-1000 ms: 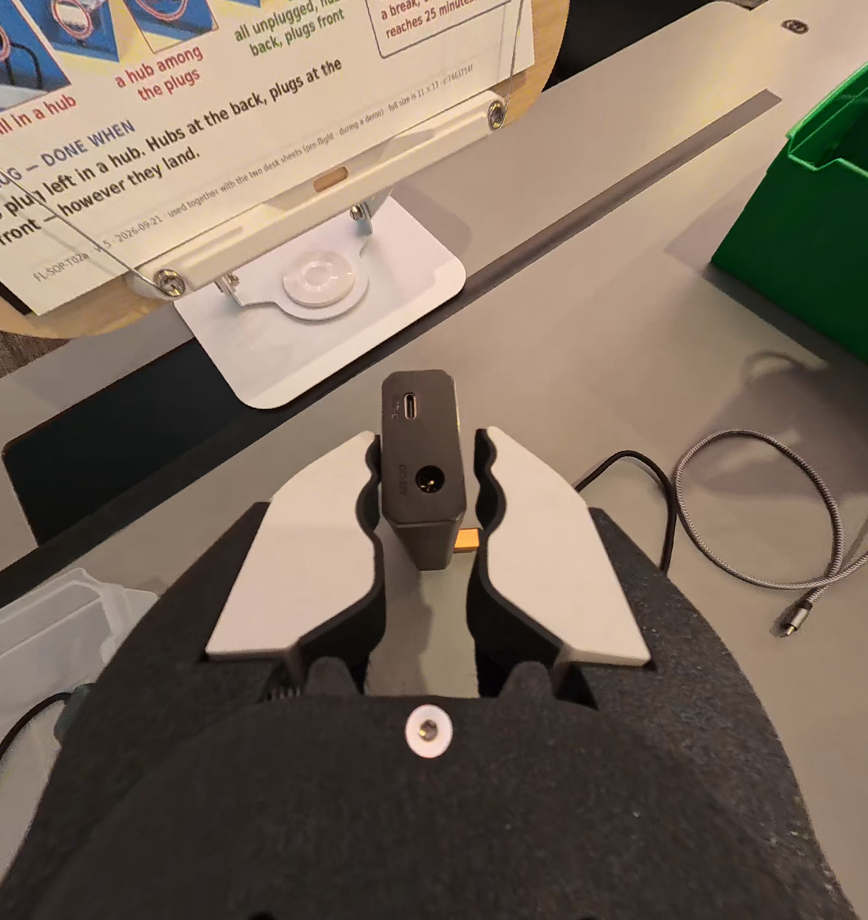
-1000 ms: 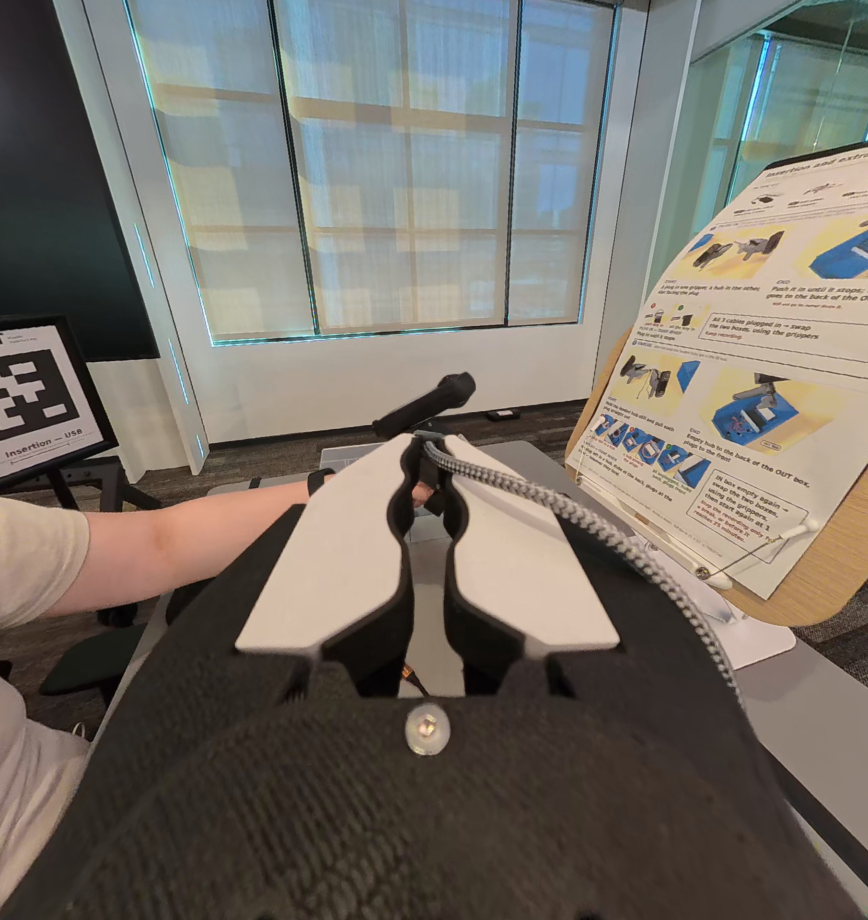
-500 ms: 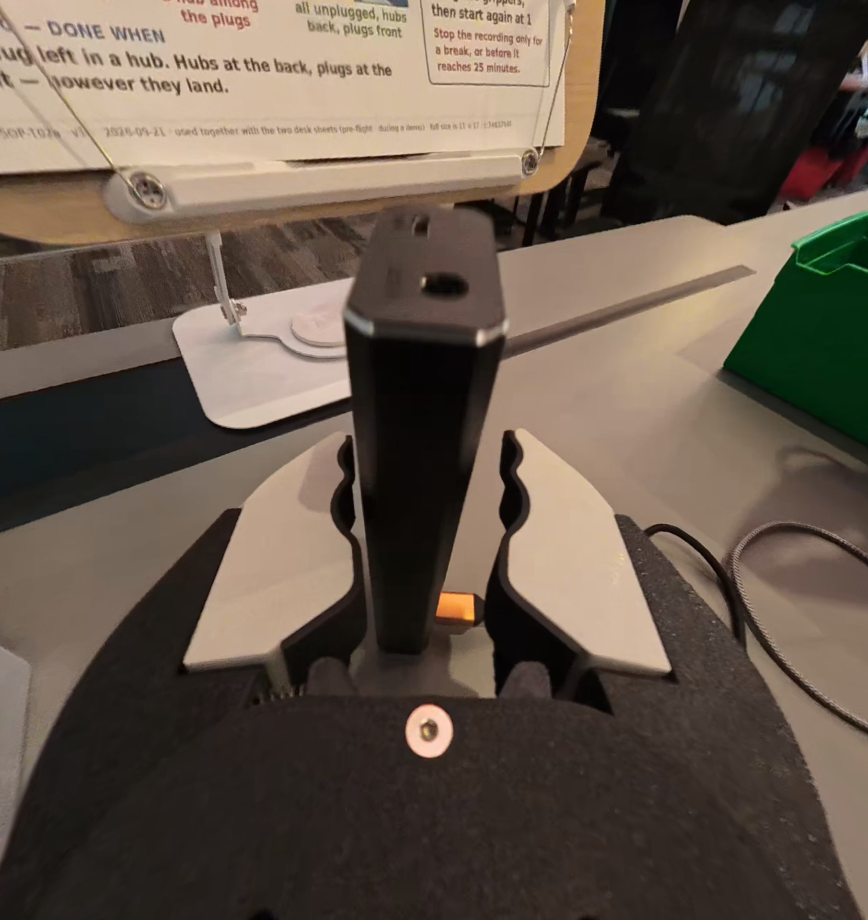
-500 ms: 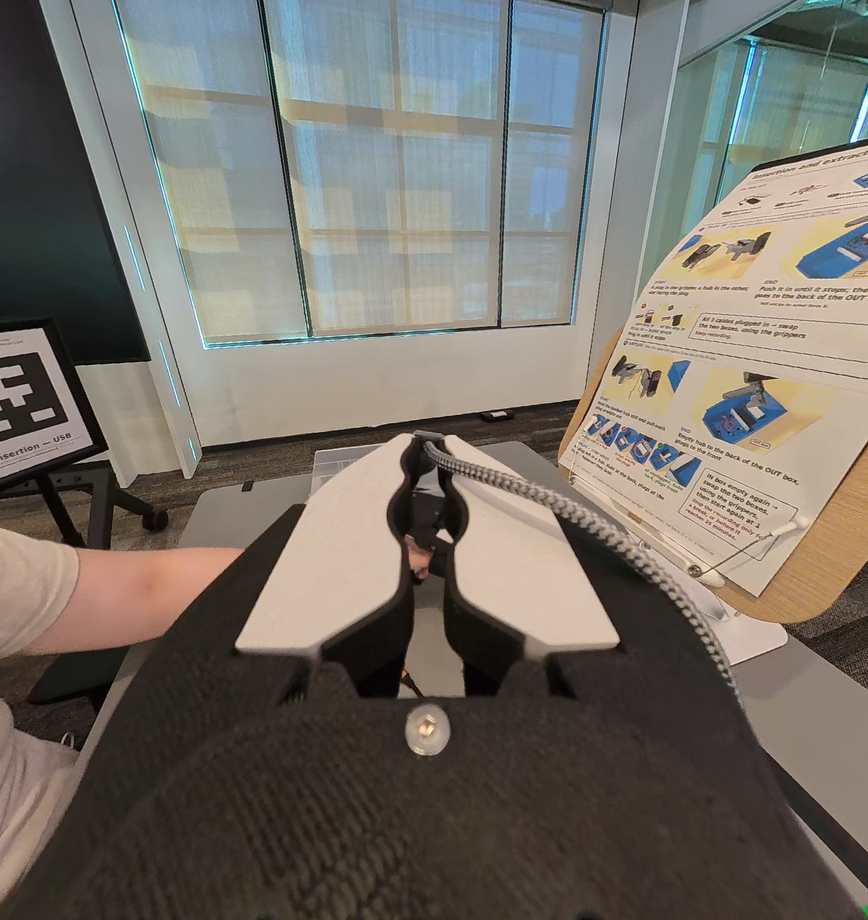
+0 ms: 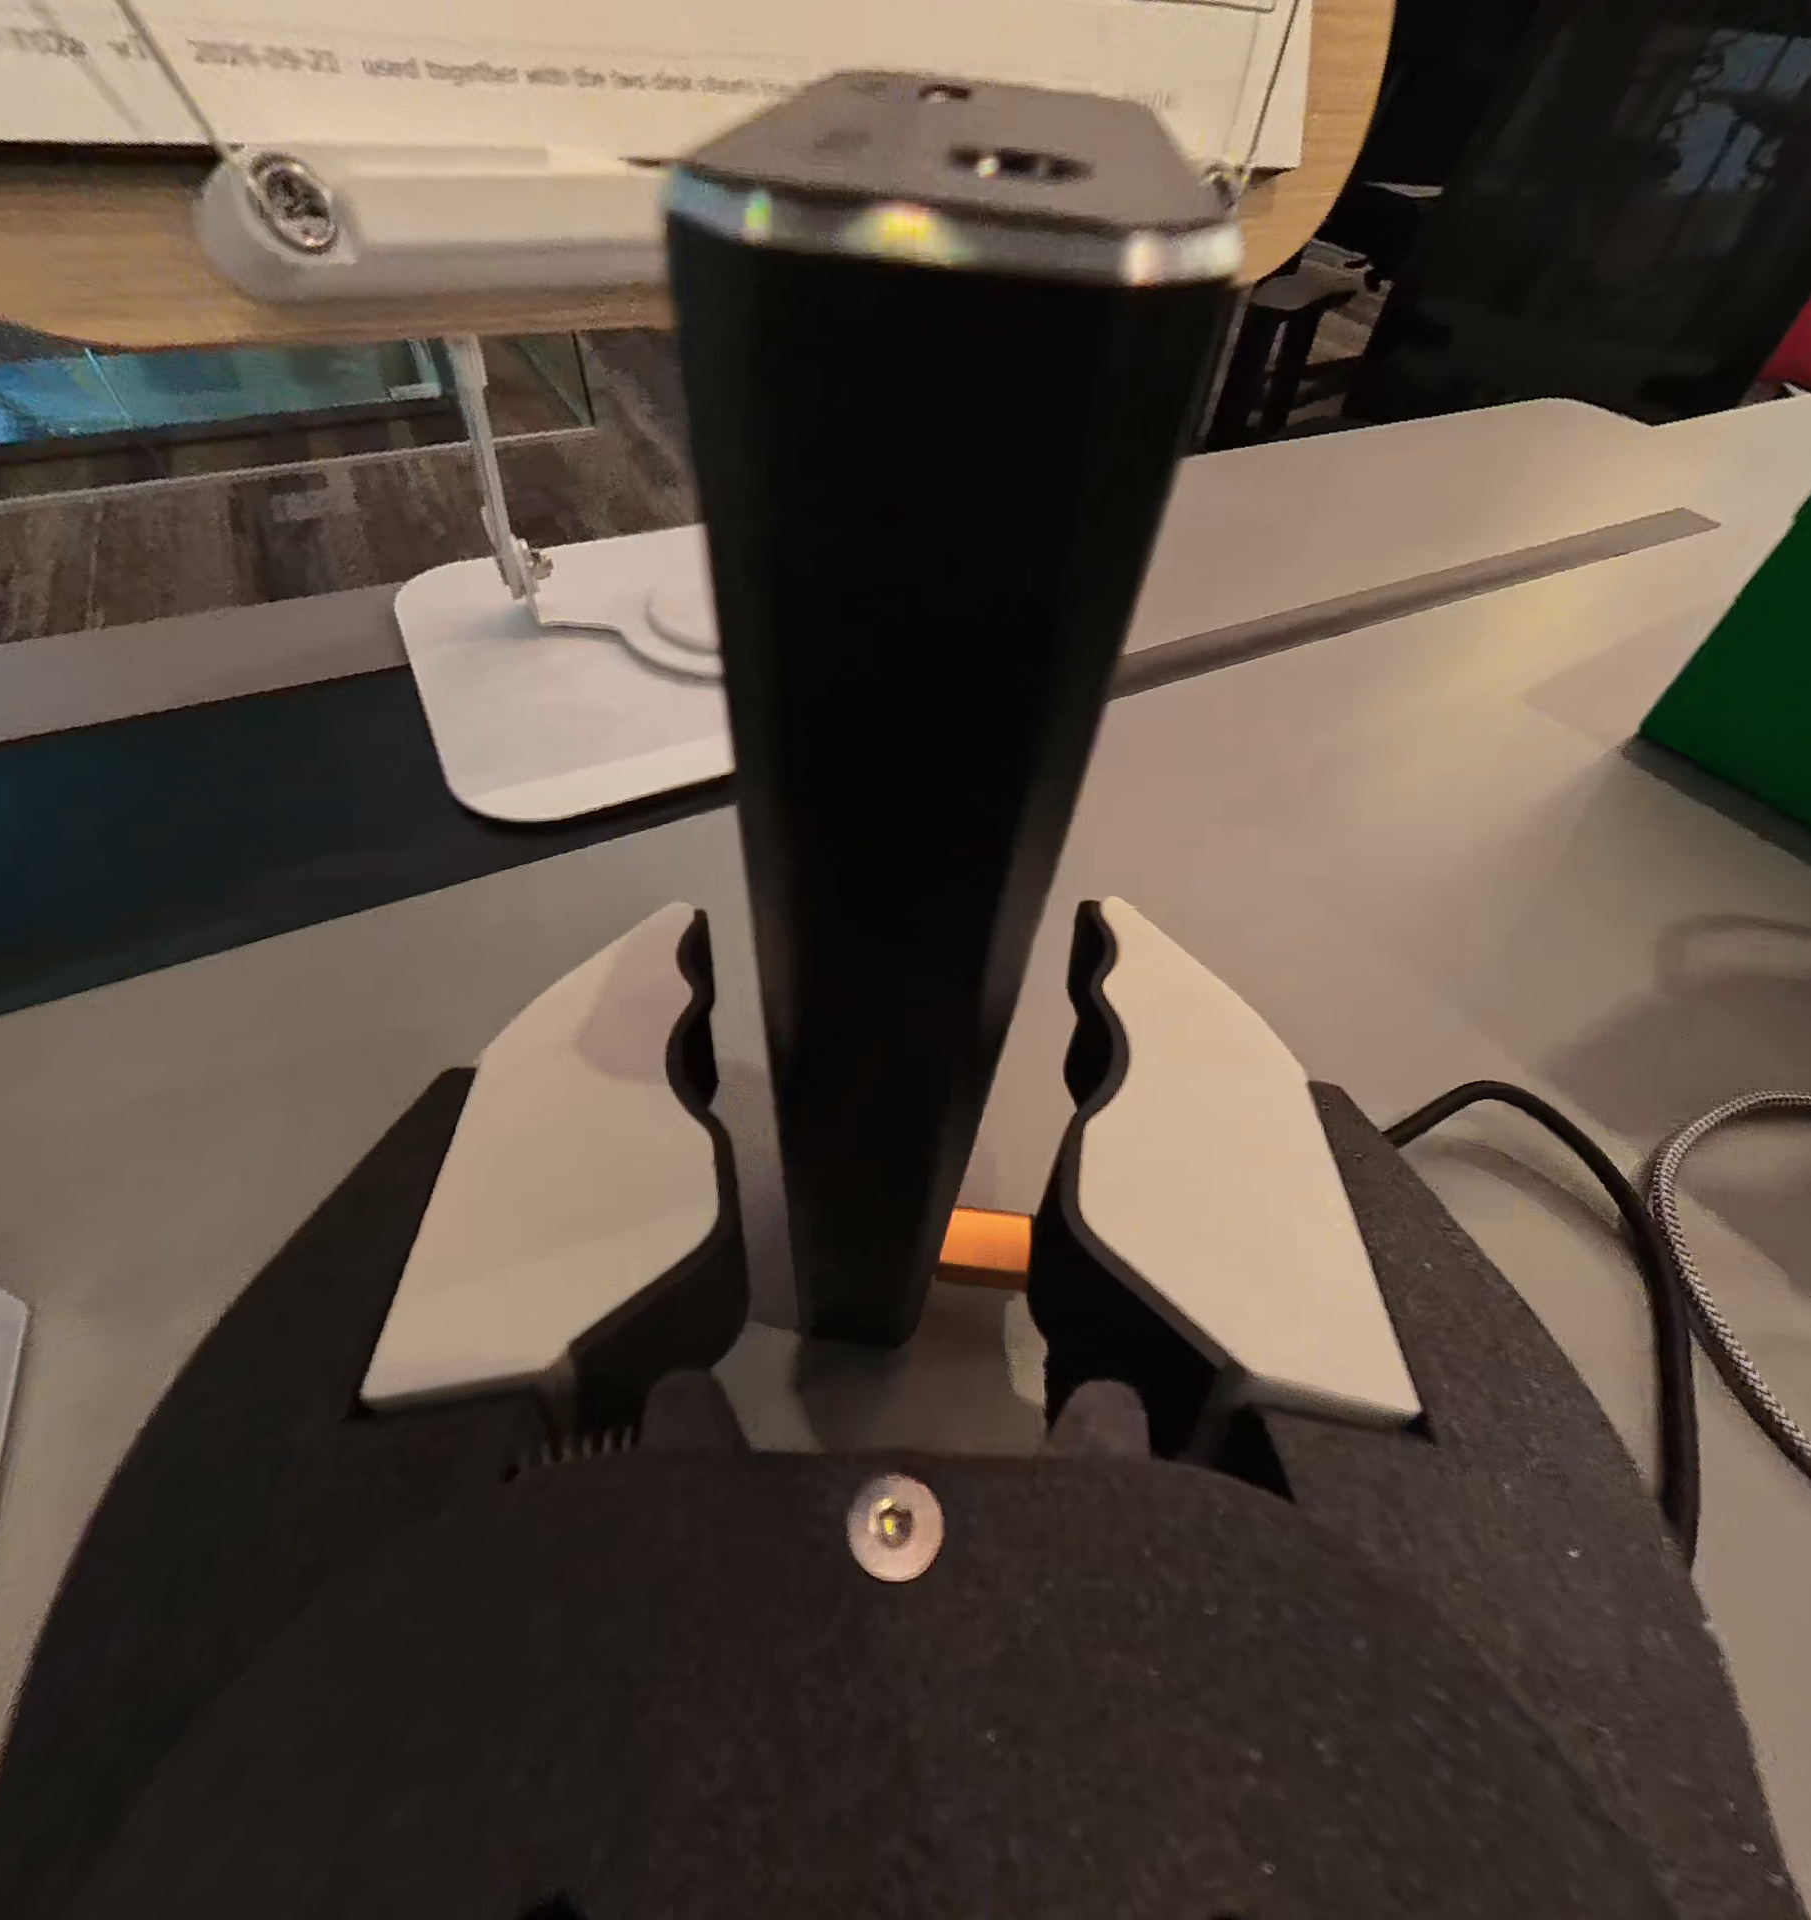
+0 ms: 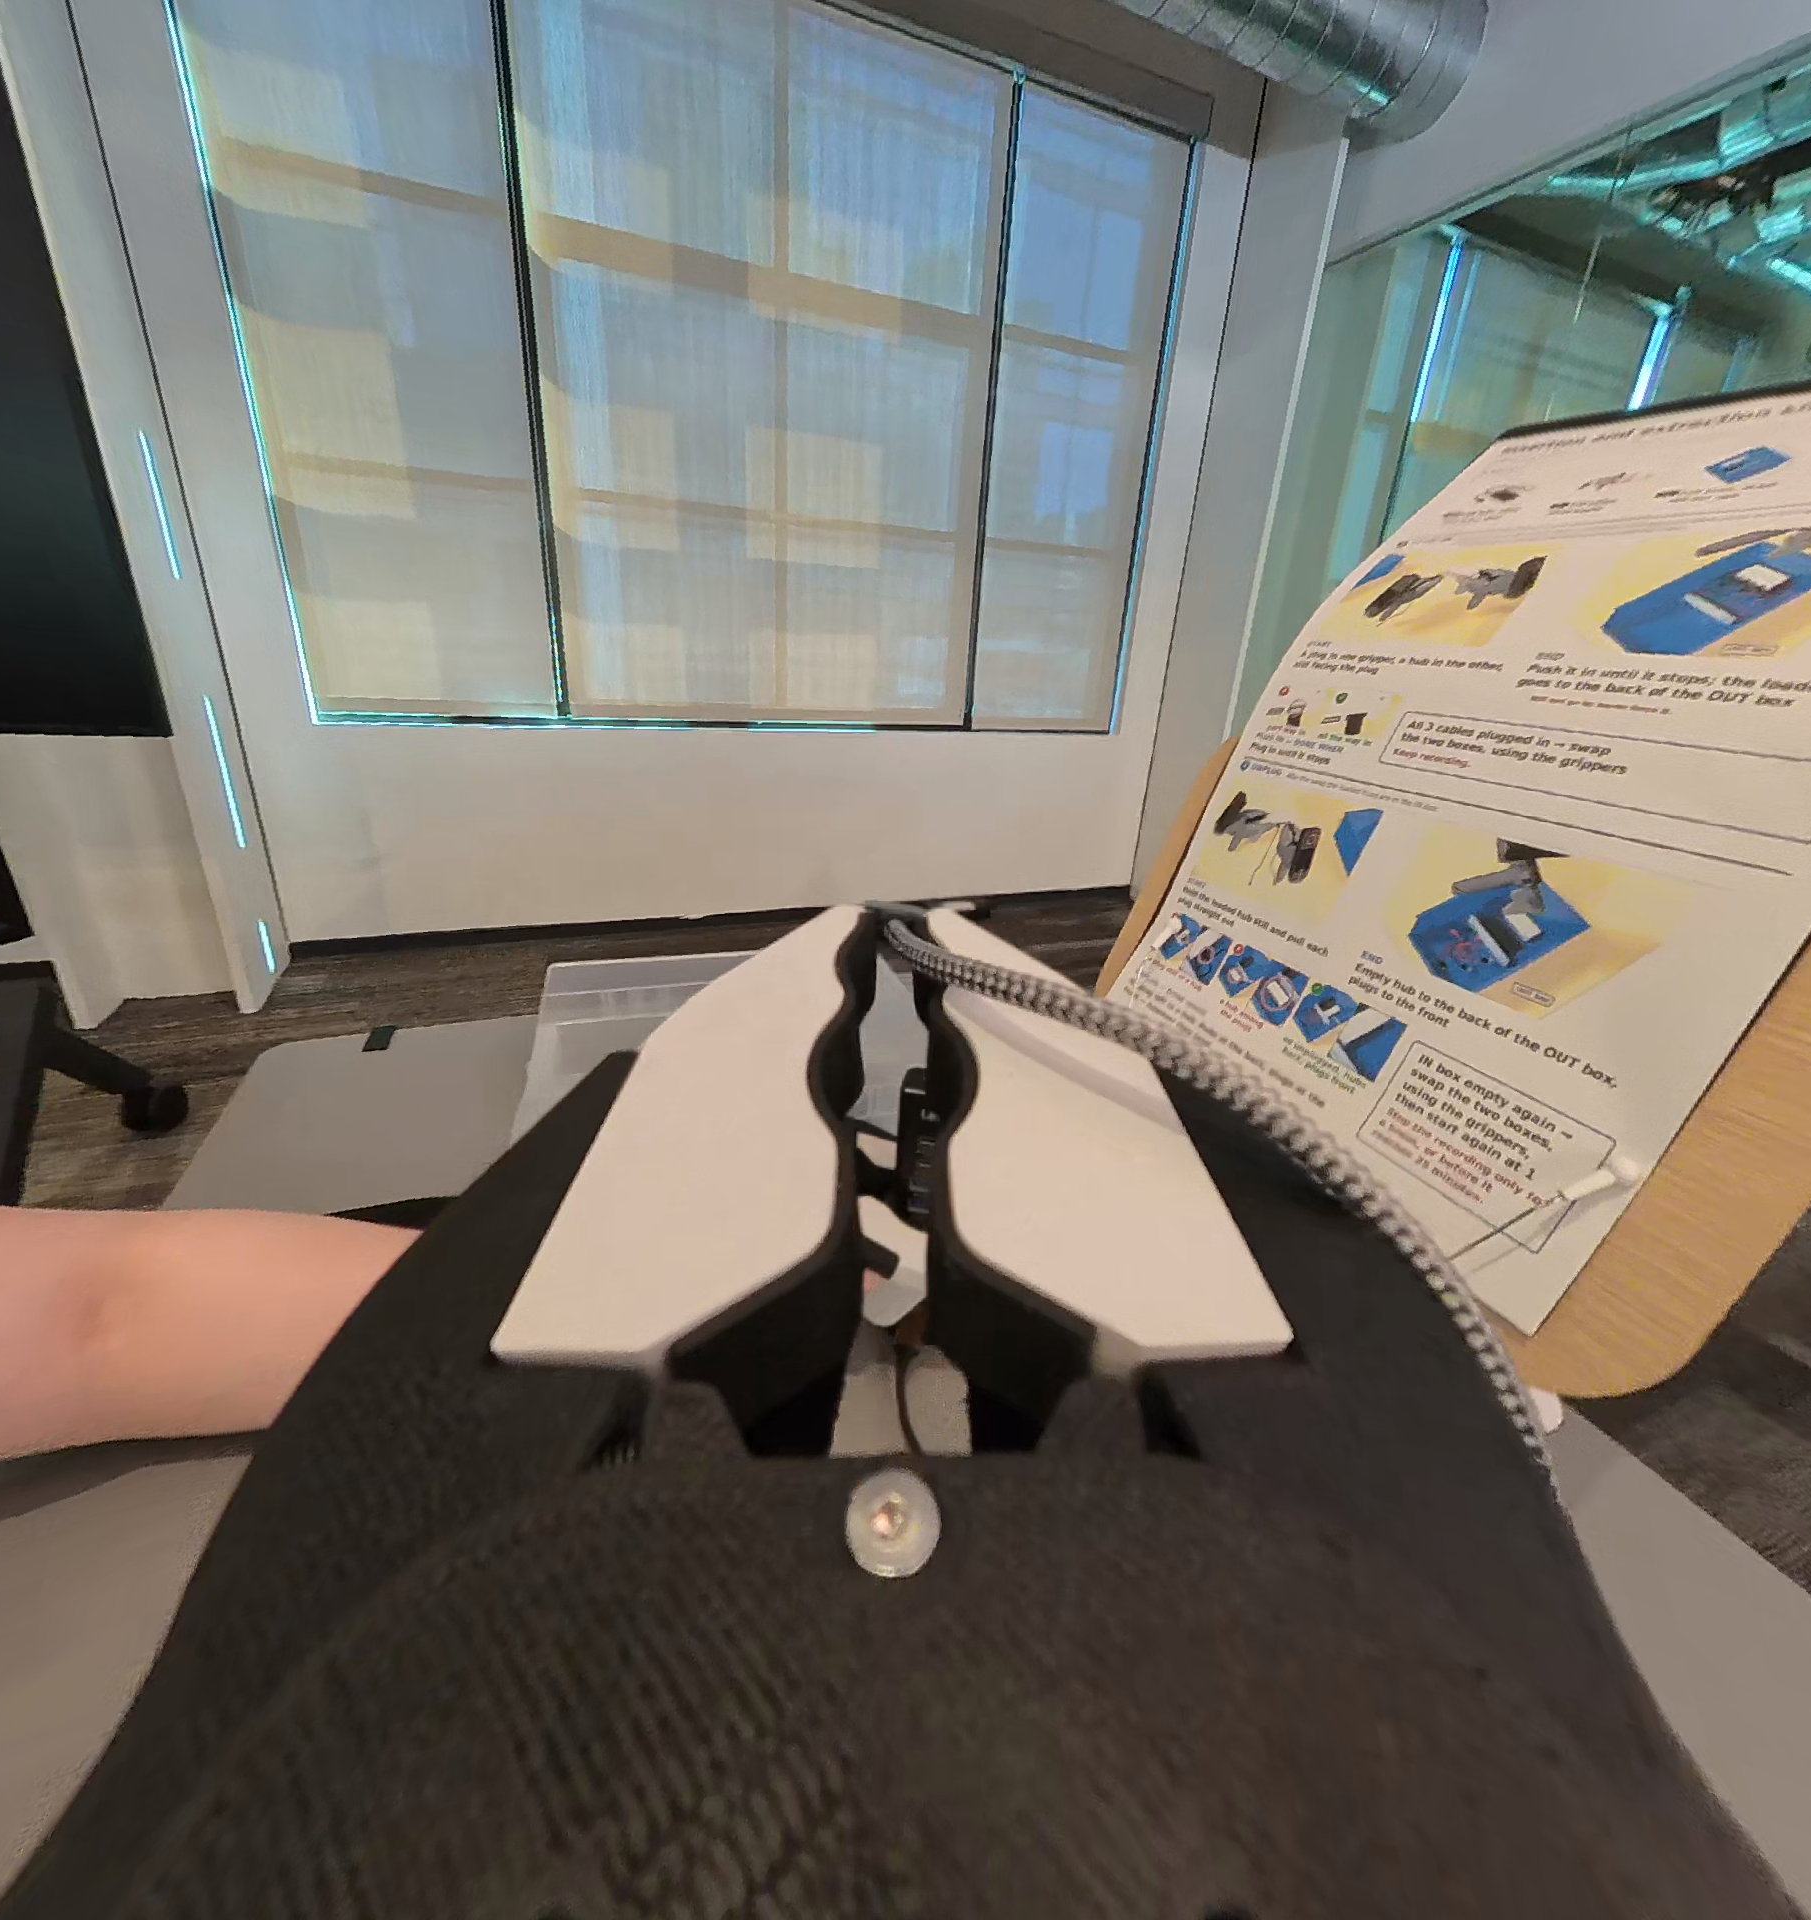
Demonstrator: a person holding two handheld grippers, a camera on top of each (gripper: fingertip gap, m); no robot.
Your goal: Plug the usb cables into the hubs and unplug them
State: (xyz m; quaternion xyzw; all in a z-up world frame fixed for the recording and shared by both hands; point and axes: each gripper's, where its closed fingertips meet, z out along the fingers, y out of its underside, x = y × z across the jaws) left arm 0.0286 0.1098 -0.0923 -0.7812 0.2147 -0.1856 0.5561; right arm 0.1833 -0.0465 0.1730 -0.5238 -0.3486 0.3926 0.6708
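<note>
Black and upright, the hub (image 5: 942,727) stands pinched low in the left tool (image 5: 893,997), above the surface (image 5: 1400,883). Right tool (image 6: 893,997) is pressed onto a braided cable (image 6: 1171,1060). Best to line plug and port squarely before pushing, I'd say.

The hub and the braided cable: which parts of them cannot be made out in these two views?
- Left wrist view: the hub's side ports face away; its top end is blurred.
- Left wrist view: the orange plug is mostly hidden behind the hub.
- Right wrist view: the braided cable's plug is hidden between the right hand-held gripper's fingers.
</note>
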